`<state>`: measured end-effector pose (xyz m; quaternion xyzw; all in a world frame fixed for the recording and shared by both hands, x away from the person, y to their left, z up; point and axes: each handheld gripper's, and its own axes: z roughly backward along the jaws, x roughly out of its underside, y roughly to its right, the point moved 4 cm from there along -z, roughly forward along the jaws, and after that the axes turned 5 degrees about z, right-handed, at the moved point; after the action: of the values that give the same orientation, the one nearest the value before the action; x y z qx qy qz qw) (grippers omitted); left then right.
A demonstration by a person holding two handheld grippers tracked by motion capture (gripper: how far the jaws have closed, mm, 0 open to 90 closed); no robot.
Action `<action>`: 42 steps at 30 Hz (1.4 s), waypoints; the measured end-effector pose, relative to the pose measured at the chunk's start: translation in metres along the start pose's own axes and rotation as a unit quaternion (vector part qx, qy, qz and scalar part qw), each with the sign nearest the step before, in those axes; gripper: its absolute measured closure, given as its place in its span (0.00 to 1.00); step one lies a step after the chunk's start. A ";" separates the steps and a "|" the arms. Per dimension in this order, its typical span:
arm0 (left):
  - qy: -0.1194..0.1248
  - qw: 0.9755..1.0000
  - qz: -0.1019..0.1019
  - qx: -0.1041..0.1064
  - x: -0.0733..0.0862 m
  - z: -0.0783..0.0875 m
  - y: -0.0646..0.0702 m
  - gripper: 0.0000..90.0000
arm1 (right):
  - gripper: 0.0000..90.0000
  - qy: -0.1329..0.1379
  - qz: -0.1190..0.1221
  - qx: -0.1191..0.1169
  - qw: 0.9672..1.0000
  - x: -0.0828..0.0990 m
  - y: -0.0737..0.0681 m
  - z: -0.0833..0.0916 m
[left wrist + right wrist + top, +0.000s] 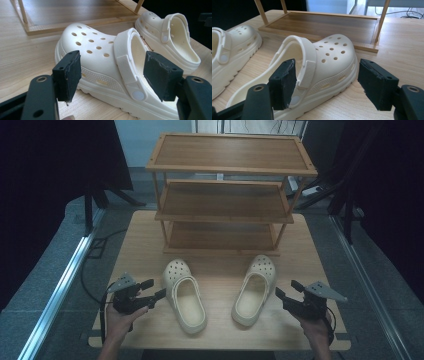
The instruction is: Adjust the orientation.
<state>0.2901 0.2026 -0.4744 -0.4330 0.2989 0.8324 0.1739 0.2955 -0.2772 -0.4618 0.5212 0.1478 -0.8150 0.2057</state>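
Lying side by side on a light wooden desk point(145, 240), in the lower middle of the high view, are two cream clogs with their toes pointing toward a three-tier wooden shoe rack point(227, 195) at the top centre of the frame. That lineup suggests the pair is meant to go onto a shelf. The left clog point(184, 292) sits just right of the left hand-held gripper point(150, 290), whose jaws stand wide apart with nothing between the pads. In the left gripper view they frame the clog's side and heel strap point(126, 68) without touching. The right clog point(255, 287) lies just left of the right hand-held gripper point(290, 290), also spread open and empty. Each tool faces the outer side of its own shoe, seemingly so both can be picked up at once.
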 end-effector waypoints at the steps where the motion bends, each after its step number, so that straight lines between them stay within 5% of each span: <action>1: 0.000 1.000 0.000 0.000 0.000 0.000 0.000 0.34 | 0.34 0.001 0.001 -0.002 1.000 -0.001 -0.001 0.001; 18: -0.002 1.000 0.004 0.011 -0.001 0.001 0.004 0.34 | 0.58 -0.010 0.019 -0.067 0.998 -0.008 -0.026 -0.009; 42: -0.007 1.000 0.009 0.021 -0.002 0.001 0.009 0.34 | 0.94 0.003 0.041 -0.123 0.991 -0.026 -0.058 -0.013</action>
<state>0.2855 0.1962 -0.4693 -0.4212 0.3190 0.8302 0.1778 0.2869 -0.2159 -0.4420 0.4998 0.2262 -0.7798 0.3016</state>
